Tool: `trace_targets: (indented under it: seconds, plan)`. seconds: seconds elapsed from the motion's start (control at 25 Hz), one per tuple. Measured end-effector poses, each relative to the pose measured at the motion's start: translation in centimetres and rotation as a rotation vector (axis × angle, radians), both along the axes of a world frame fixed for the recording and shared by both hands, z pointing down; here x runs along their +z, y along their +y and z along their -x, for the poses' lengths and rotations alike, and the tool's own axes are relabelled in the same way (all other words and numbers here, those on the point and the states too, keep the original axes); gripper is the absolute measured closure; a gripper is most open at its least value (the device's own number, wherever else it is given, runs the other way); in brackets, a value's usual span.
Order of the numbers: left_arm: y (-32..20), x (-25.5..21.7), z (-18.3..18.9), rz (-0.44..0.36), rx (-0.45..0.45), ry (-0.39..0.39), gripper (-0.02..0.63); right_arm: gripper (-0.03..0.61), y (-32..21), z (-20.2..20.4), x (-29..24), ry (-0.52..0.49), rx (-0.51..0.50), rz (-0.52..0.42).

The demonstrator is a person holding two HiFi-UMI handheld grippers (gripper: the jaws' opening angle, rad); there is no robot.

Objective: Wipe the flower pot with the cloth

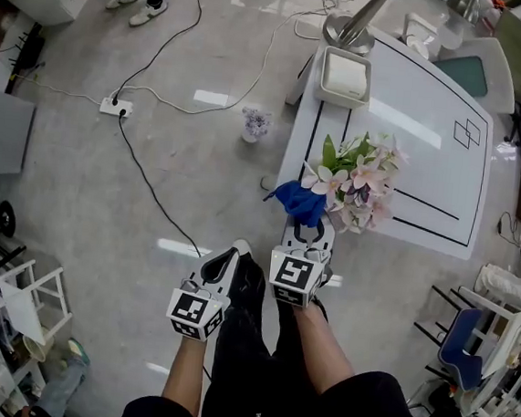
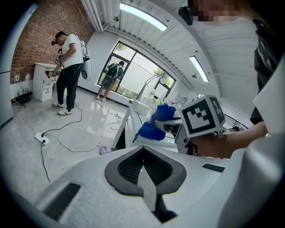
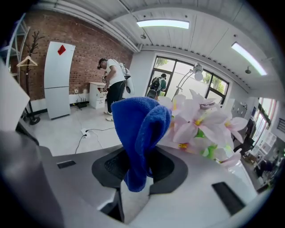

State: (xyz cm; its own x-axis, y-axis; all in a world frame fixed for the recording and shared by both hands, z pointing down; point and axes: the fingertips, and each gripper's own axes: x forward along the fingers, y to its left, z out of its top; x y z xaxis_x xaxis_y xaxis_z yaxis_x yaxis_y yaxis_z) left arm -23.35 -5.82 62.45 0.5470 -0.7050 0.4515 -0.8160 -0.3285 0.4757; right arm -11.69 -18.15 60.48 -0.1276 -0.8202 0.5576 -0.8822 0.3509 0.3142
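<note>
A bunch of pink and white flowers [image 1: 359, 180] stands at the near edge of the white table [image 1: 433, 128]; the blooms hide the pot below them. My right gripper [image 1: 308, 238] is shut on a blue cloth [image 1: 300, 200], which hangs just left of the flowers, close to or touching them. In the right gripper view the cloth [image 3: 140, 129] rises folded from between the jaws of that gripper [image 3: 138, 171], with the flowers [image 3: 200, 127] right behind it. My left gripper [image 1: 221, 265] is lower and to the left, over the floor, shut and holding nothing. In the left gripper view the left gripper [image 2: 143, 151] faces the cloth [image 2: 156, 122].
A white box [image 1: 345, 76] and a lamp base [image 1: 349, 28] stand at the table's far end. On the floor lie a power strip [image 1: 115, 106] with cables and a small purple object [image 1: 255, 123]. A white shelf [image 1: 12, 317] is at lower left, a blue chair [image 1: 463, 346] at lower right.
</note>
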Motion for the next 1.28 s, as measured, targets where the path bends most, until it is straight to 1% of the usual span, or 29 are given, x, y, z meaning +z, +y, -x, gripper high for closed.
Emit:
trace_targets:
  seconds: [0.16,0.36,0.44,0.52,0.64,0.72,0.84,0.92,1.04,1.12,1.28]
  plan:
    - [0.0,-0.6,-2.0,-0.010,0.028,-0.006,0.606,0.476,1.8,-2.1,0.3,0.076,-0.076,-0.001]
    - [0.3,-1.4,-5.1,-0.017,0.054,-0.019,0.606,0.477,4.3,-4.1,1.3,0.092,-0.198,0.053]
    - [0.4,-2.0,-6.3,-0.024,0.060,-0.025,0.606,0.476,5.7,-5.2,1.3,0.074,-0.217,0.074]
    - [0.3,-2.9,-7.4,-0.038,0.066,-0.037,0.606,0.476,7.0,-6.4,0.9,0.009,-0.210,0.107]
    - [0.1,-5.0,-9.2,-0.069,0.078,-0.057,0.606,0.476,9.2,-8.4,-0.8,-0.130,-0.186,0.170]
    - [-0.1,-6.6,-10.3,-0.096,0.087,-0.074,0.606,0.477,10.5,-9.4,-2.8,-0.193,-0.200,0.181]
    - [-0.2,-8.8,-12.4,-0.137,0.108,-0.107,0.606,0.476,12.0,-10.6,-6.4,-0.270,-0.260,0.170]
    - [0.1,-10.4,-13.8,-0.159,0.115,-0.115,0.606,0.477,12.7,-11.9,-9.0,-0.335,-0.264,0.167]
    - [0.5,-12.9,-15.9,-0.190,0.121,-0.110,0.606,0.477,12.8,-14.9,-12.4,-0.439,-0.204,0.153]
    - [0.5,-14.2,-17.4,-0.216,0.144,-0.117,0.606,0.477,12.3,-16.9,-14.4,-0.496,-0.158,0.134]
    - [0.1,-16.1,-19.9,-0.252,0.197,-0.129,0.606,0.477,11.6,-20.3,-17.4,-0.524,-0.115,0.079]
